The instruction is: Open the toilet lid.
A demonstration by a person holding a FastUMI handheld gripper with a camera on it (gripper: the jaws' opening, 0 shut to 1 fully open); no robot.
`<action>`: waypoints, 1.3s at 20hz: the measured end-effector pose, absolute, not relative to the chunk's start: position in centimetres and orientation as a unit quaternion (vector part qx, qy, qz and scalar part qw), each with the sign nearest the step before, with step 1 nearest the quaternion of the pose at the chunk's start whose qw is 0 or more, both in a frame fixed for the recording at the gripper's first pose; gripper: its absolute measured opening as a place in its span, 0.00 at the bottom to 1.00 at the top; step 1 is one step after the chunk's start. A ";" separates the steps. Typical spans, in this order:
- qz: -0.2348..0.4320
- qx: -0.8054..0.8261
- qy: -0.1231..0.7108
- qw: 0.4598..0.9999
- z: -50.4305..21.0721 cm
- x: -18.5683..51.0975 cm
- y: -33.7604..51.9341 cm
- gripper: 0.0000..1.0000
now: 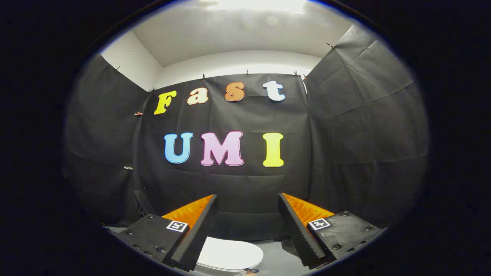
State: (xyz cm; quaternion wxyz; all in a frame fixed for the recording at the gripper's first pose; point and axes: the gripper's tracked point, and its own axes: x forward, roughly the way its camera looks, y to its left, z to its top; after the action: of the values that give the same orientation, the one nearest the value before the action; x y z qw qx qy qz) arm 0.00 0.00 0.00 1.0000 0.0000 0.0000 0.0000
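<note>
Open claw [247,199] seemingly above toilet lid [230,255]

The gripper [247,226] hangs with its fingers [199,230] wide apart on nothing; their inner faces are matt black ribbed rubber or foam, the outer sides orange ridged plastic, and the black blocks behind look like matt plastic with dark screws and small paper-like tags. Below and between them the toilet lid [230,255] is smooth, glossy white plastic, lying shut. The wall [345,134] is creased, matt black cloth, and the floor [278,260] is a smooth, dull grey.
</note>
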 end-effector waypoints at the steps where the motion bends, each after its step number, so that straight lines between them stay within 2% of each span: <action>1: 0.000 -0.001 0.000 1.000 0.0 0.1 0.1 0.98; 26: -0.004 0.006 0.017 1.000 -1.4 0.7 -0.1 0.98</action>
State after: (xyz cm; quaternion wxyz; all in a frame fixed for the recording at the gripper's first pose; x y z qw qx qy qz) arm 0.70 -0.12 -1.42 0.9998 0.0056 0.0169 -0.0044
